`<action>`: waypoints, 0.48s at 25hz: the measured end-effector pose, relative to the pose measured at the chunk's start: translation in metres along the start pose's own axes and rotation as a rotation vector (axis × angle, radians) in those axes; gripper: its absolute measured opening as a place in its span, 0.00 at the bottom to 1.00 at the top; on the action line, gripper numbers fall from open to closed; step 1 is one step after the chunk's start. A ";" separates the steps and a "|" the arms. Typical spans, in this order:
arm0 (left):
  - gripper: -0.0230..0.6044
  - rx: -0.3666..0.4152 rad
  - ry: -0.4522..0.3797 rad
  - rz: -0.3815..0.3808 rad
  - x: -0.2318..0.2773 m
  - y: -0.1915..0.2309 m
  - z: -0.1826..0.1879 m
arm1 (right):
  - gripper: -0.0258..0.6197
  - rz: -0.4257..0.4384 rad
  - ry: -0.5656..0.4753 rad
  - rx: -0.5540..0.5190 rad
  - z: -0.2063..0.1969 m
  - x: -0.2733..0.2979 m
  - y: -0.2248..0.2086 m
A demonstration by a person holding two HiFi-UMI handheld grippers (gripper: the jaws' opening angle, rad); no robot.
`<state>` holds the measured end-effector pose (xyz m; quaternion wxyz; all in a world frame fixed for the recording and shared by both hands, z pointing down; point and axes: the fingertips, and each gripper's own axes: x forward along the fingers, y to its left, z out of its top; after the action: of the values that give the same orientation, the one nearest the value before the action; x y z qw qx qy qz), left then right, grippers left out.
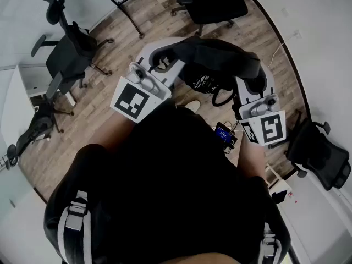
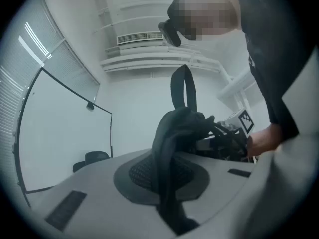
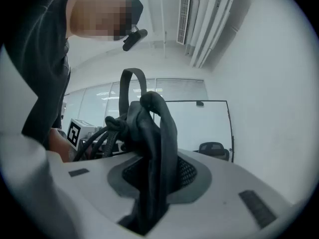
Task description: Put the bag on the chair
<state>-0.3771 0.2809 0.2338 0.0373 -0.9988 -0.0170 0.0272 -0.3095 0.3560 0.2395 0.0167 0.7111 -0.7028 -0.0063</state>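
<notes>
**Fig. Bag gripped by both tongs, chair not yet reached.**
My left tongs (image 1: pixel 165 59) and right tongs (image 1: pixel 248 76) are each clenched on a fold of the black bag (image 1: pixel 220 56), held between them above the floor at 12 o'clock. I should hold it level, carry it over the chair (image 1: pixel 212 1) just beyond, and lower before releasing.

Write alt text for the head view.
Seen from above, a person holds a black bag up between the left gripper and right gripper, each gripping its fabric. Black office chairs stand around on the wooden floor below.
</notes>
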 end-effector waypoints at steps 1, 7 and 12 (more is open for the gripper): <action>0.09 0.001 0.008 -0.012 -0.009 -0.005 0.002 | 0.18 -0.009 0.006 0.004 0.001 -0.006 0.009; 0.09 0.046 0.029 -0.083 -0.045 -0.025 0.011 | 0.18 -0.068 0.016 0.011 0.007 -0.029 0.048; 0.09 0.023 0.012 -0.113 -0.072 -0.028 0.013 | 0.18 -0.094 0.016 0.013 0.006 -0.034 0.078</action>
<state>-0.4503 0.3068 0.2272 0.0502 -0.9959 -0.0728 0.0190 -0.3876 0.3887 0.2353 0.0175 0.7435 -0.6685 0.0033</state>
